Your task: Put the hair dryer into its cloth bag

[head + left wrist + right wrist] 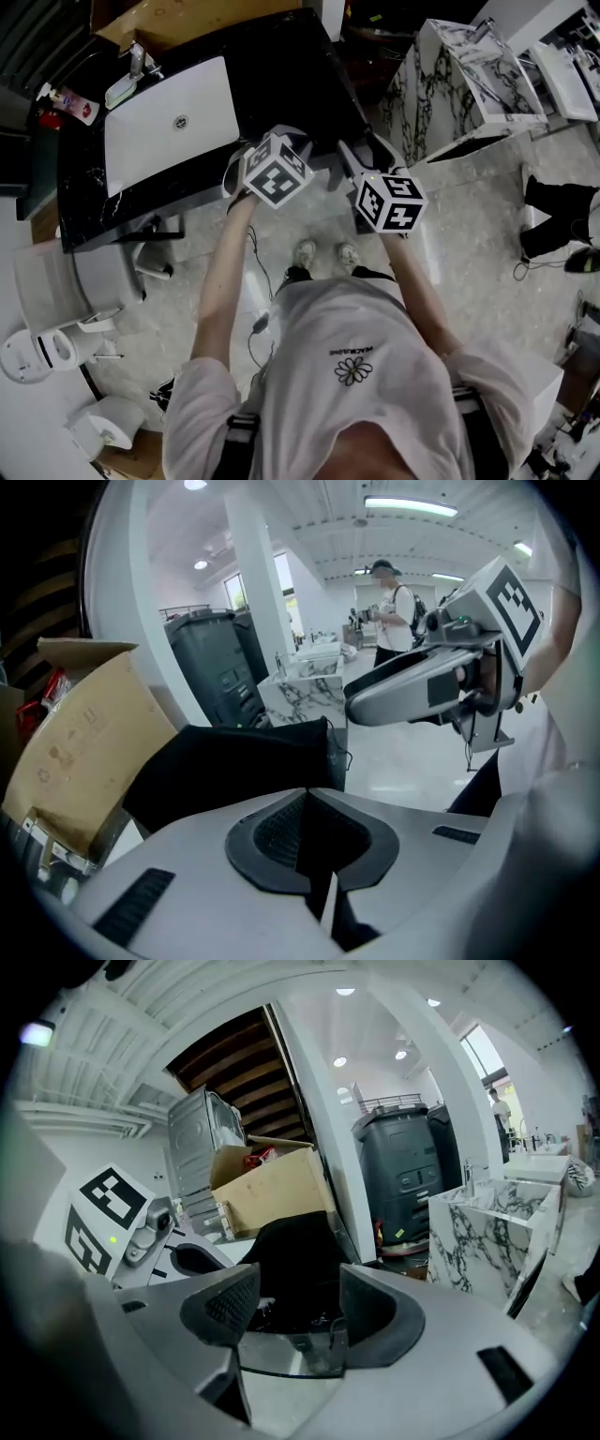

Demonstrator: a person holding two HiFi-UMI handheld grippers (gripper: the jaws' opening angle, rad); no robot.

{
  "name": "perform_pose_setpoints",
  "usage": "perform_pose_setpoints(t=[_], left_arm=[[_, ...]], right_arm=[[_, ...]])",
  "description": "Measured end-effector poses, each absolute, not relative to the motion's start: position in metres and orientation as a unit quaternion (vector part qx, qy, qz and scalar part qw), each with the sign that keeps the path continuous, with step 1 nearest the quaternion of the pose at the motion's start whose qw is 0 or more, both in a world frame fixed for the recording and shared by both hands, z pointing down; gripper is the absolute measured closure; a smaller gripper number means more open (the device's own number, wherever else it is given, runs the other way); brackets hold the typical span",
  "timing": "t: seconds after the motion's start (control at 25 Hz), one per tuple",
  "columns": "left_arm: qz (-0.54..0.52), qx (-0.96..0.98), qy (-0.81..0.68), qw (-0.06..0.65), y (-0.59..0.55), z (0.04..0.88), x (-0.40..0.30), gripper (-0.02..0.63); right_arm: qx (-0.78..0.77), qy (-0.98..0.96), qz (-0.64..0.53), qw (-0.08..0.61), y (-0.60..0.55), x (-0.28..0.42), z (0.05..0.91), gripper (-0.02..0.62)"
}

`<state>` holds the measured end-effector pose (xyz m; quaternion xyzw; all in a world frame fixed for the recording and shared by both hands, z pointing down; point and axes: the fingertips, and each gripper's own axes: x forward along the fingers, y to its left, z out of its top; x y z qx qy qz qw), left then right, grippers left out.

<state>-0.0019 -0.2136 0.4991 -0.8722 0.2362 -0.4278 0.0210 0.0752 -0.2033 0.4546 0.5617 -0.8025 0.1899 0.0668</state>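
White T-shirt [356, 375] with a daisy print fills the bottom of the head view. Both of the person's arms reach out to the front edge of the black worktop [281, 66], close to its right front corner and to the right of the white sink [150, 141]. The left gripper [306, 797] has its jaws pressed together on the lower edge of the black cloth bag [234, 761]. The bag spreads out just beyond the tips, and a thin cord dangles at its right edge. The right gripper [298, 1286] is just beside it, off the corner, with its jaws apart and nothing between the pads. The bag lies straight ahead of them. A cardboard box [84, 742] and a dark grey bin [211, 672] stand beyond the worktop's far edge.
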Motion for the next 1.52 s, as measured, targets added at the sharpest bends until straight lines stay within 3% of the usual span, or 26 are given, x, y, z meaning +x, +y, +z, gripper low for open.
perform_pose_setpoints(t=[0.52,0.6,0.88,1.12,1.28,1.52], left_arm=[[-0.432,-0.872,0.229,-0.013,-0.208,0.521,0.001,0.584],[-0.423,-0.878,0.225,-0.02,-0.205,0.517,0.004,0.527],[-0.284,-0.902,0.325,0.015,-0.226,0.411,-0.007,0.495],[0.002,-0.86,0.507,0.05,-0.219,0.27,-0.056,0.522],[0.067,-0.801,0.592,0.065,-0.195,0.249,-0.084,0.583],[0.087,-0.737,0.665,0.081,-0.165,0.248,-0.11,0.591]], right_arm=[[0.595,-0.773,0.202,0.091,-0.199,0.11,0.468,0.347],[0.598,-0.773,0.188,0.093,-0.204,0.114,0.457,0.347],[0.597,-0.797,0.085,0.025,-0.233,0.118,0.356,0.35],[0.571,-0.818,-0.019,-0.062,-0.228,0.088,0.251,0.457],[0.559,-0.821,-0.07,-0.092,-0.208,0.065,0.225,0.558],[0.539,-0.834,-0.093,-0.074,-0.188,0.042,0.245,0.583]])
